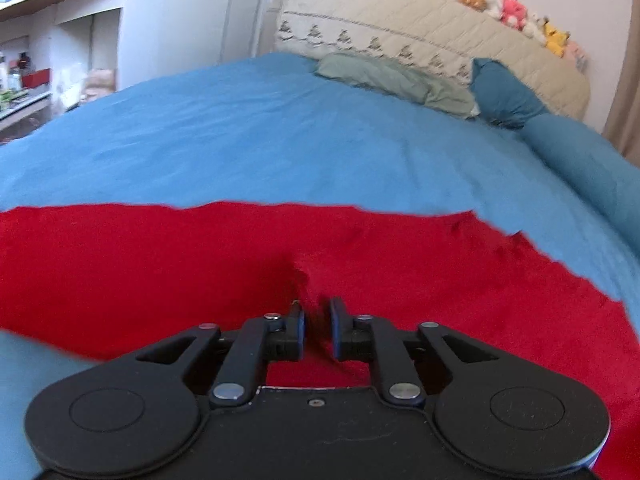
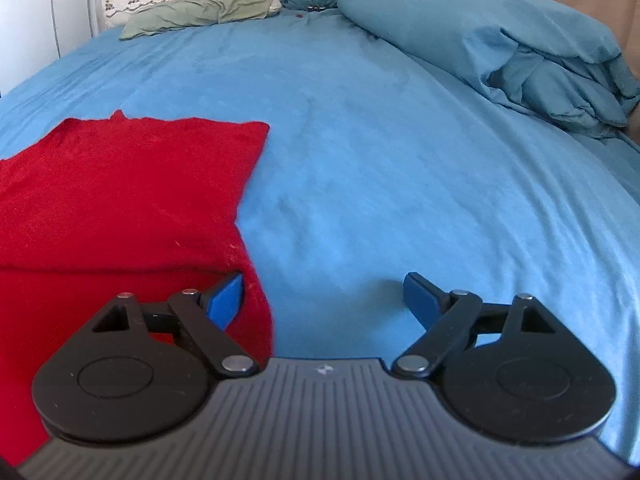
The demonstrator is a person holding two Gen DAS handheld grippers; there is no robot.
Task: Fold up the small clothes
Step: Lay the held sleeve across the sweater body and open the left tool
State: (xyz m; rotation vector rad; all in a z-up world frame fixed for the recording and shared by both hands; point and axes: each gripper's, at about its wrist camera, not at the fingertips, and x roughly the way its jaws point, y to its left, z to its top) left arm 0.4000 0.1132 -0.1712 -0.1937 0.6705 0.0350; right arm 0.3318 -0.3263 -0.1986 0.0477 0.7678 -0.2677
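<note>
The left gripper [image 1: 317, 322] has its two pads drawn close together with a ridge of the red garment [image 1: 160, 264] pinched up between them, a small peak of cloth rising just beyond the tips; this looks like a grip taken well inside the cloth, probably to lift or carry a layer over for a fold. The right gripper [image 2: 323, 296] stands wide apart and holds nothing: its left pad sits at the right edge of the red garment, seemingly tucked at the lip of a layer, while its other pad hangs over bare blue bedsheet [image 2: 380, 152] beside the garment. I judge it is placed there to take that side edge next. The red garment itself lies spread and mostly flat on the blue bedsheet, its far edge running straight and its far right corner squared. Beyond the garment, toward the headboard [image 1: 420, 24], lie a green pillow [image 1: 392, 78] and a teal pillow [image 1: 504, 94], well apart from it; a bunched teal duvet [image 2: 500, 36] lies off to the garment's right.
</note>
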